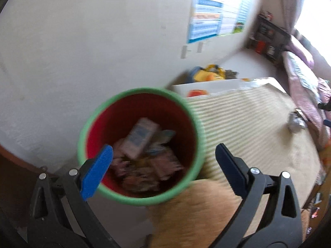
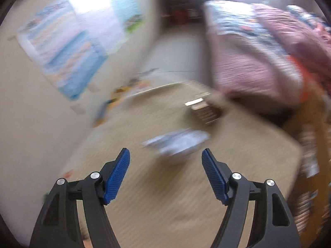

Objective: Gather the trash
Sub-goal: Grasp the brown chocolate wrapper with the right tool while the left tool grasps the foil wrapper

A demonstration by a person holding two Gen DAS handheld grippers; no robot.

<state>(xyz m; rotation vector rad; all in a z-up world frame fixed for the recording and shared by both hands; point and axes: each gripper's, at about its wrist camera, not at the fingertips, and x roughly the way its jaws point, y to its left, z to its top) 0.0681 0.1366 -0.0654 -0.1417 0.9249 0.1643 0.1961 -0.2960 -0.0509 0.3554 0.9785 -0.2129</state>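
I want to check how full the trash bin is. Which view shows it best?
The left wrist view: the green-rimmed red bin sits just ahead of the open left gripper, with the wrappers and small carton inside visible. The right wrist view, heavily blurred, shows no bin.

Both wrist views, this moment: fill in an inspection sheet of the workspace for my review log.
Surface: striped beige mat on the floor.
Job's things: green-rimmed red bin already holds wrappers and a small carton; a blurred pale wrapper lies on the mat ahead of the right gripper.
Clutter: small brown box; toys by the wall.
Grippers: left gripper open over the bin, empty; right gripper open, empty.
Cables: nothing seen.
Surroundings: wall poster, pink bedding, dark shelf.
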